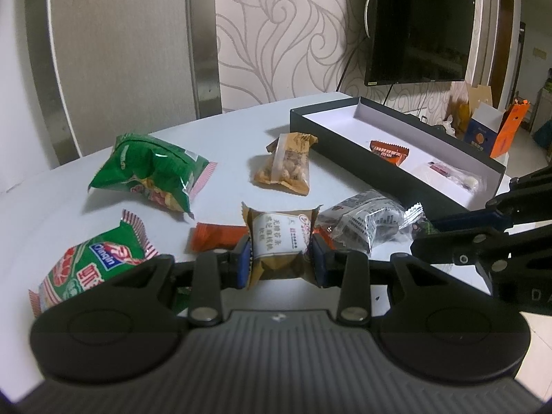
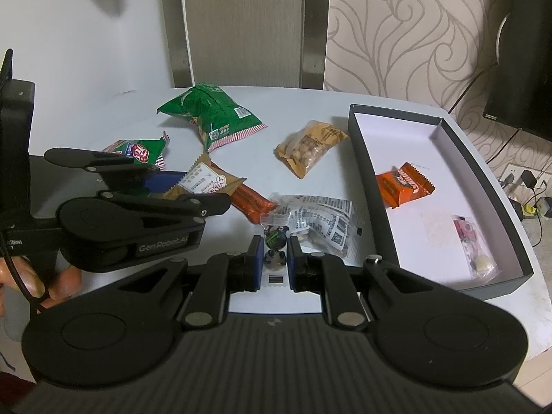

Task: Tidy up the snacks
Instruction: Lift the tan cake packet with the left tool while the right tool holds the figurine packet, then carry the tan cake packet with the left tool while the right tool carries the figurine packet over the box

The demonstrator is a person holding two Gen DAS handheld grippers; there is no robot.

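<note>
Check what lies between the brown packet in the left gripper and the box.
The clear printed packet lies on the table between the brown packet, pinched in the left gripper, and the box; the right gripper hovers there too.

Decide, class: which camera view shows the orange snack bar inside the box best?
The right wrist view: the orange snack bar lies full-face on the white floor of the box. The left wrist view shows it smaller, farther off, partly behind the box wall.

A home living room: wall-mounted television (image 1: pixel 419 24), swirl-patterned wallpaper (image 2: pixel 407 24), snack-strewn table (image 1: pixel 227 131).
</note>
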